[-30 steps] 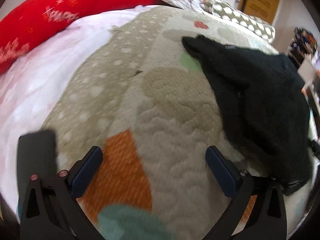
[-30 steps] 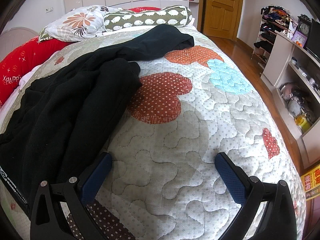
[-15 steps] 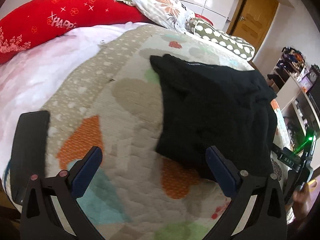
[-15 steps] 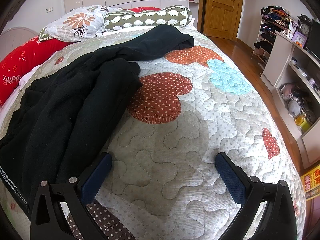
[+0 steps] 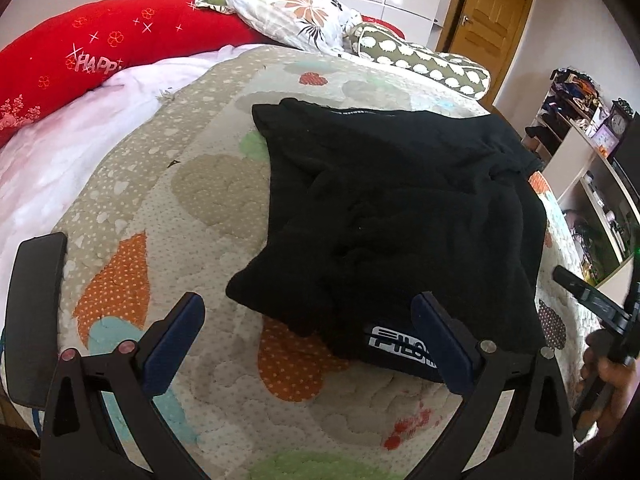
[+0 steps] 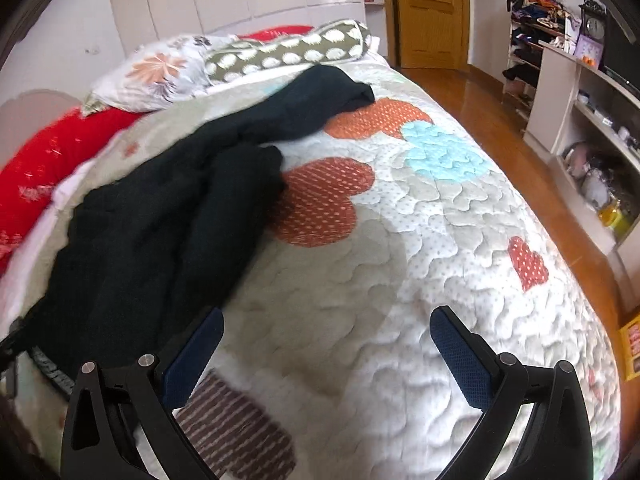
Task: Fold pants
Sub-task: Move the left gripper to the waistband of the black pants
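Black pants (image 5: 400,208) lie crumpled on a patchwork quilt (image 5: 192,208), their waistband with a white logo label (image 5: 400,346) nearest me. My left gripper (image 5: 308,320) is open and empty just above the quilt, its right finger (image 5: 444,344) over the waistband. In the right wrist view the pants (image 6: 168,216) stretch from the near left toward the pillows. My right gripper (image 6: 326,336) is open and empty above bare quilt (image 6: 420,248), to the right of the pants. It also shows at the right edge of the left wrist view.
A red bolster (image 5: 100,52), a floral pillow (image 5: 296,16) and a green spotted bolster (image 5: 424,68) lie at the head of the bed. A dark flat object (image 5: 36,312) lies at the bed's near left edge. Shelves (image 6: 592,120) and a wooden door (image 6: 432,12) stand to the right.
My left gripper swung right and pulled back, bringing the pants from its right side to between its fingers. My right gripper lifted and shifted slightly in the last half second.
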`<state>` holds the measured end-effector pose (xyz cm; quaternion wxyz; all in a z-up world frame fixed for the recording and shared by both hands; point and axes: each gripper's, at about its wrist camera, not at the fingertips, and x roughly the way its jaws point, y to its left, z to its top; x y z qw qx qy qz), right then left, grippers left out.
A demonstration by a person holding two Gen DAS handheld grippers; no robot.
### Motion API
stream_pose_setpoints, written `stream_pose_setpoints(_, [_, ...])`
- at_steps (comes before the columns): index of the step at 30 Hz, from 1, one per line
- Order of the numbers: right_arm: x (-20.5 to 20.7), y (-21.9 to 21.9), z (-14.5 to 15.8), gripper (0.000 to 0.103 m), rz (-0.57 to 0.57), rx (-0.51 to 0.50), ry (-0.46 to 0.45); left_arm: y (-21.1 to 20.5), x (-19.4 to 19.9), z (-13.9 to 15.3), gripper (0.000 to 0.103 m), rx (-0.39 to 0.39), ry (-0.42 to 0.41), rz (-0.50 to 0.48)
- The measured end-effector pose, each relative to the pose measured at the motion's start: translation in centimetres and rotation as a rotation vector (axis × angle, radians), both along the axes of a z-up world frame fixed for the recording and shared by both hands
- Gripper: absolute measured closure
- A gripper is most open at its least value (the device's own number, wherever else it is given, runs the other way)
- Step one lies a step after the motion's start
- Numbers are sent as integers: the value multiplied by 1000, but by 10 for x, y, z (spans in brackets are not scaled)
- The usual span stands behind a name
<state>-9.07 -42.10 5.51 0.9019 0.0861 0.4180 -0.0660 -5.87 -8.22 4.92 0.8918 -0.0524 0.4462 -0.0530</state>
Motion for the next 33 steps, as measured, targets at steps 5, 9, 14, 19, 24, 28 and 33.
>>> stream_pose_setpoints(5, [-9, 10, 11, 0, 45, 18, -20, -5, 4, -4, 0, -10, 9, -4])
stream_pose_setpoints(9, [-7, 14, 13, 0, 55, 34, -32, -10, 6, -6, 0, -6, 12, -14])
stream_pose_setpoints(14, [0, 21, 12, 0, 71, 17, -18, -11, 10, -7, 0, 2, 14, -17])
stream_pose_setpoints(19, [2, 23, 11, 0, 76, 8, -17, -11, 12, -7, 0, 10, 13, -17])
stream_pose_setpoints(24, [4, 25, 13, 0, 84, 3, -23, -11, 13, -6, 0, 15, 12, -17])
stream_pose_setpoints(28, [5, 27, 13, 0, 91, -3, -20, -12, 14, -6, 0, 19, 10, -16])
stream_pose_setpoints(33, [9, 26, 10, 0, 91, -2, -13, -11, 16, -7, 0, 14, 16, -14])
